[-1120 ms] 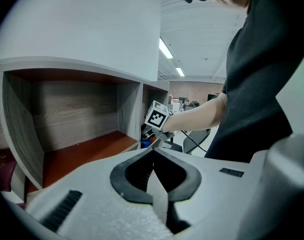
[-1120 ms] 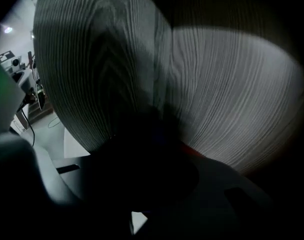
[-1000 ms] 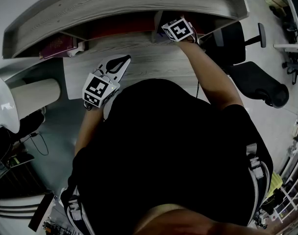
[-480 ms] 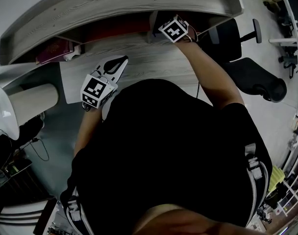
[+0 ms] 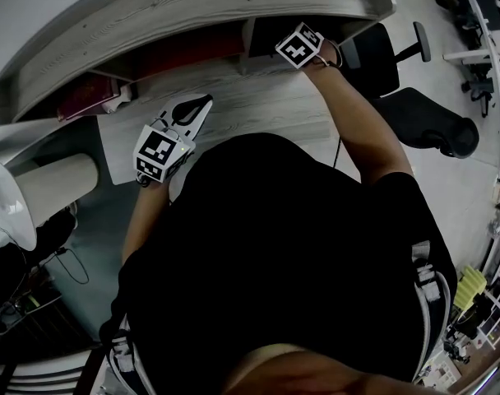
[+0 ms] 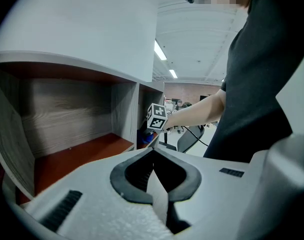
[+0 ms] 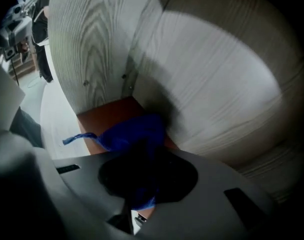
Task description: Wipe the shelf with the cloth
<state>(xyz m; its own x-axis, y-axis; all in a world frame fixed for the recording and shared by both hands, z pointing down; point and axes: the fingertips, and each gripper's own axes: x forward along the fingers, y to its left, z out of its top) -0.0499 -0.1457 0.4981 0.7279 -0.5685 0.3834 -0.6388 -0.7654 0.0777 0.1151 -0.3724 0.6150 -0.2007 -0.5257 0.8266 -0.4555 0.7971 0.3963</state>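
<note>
Cloth [image 7: 136, 132] blue, clamped in right gripper [image 7: 144, 160] jaws, on shelf [image 7: 104, 117] floor.

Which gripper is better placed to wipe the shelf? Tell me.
Right. The right gripper is shut on the blue cloth, against the red-brown shelf floor. The left gripper is shut, empty, outside it.

Your shelf [image 5: 192, 6] sits on the table [image 5: 258, 109]; blue cloth [image 7: 136, 130] on its red-brown floor, poss. a book [image 5: 85, 99] in L compartment.
</note>
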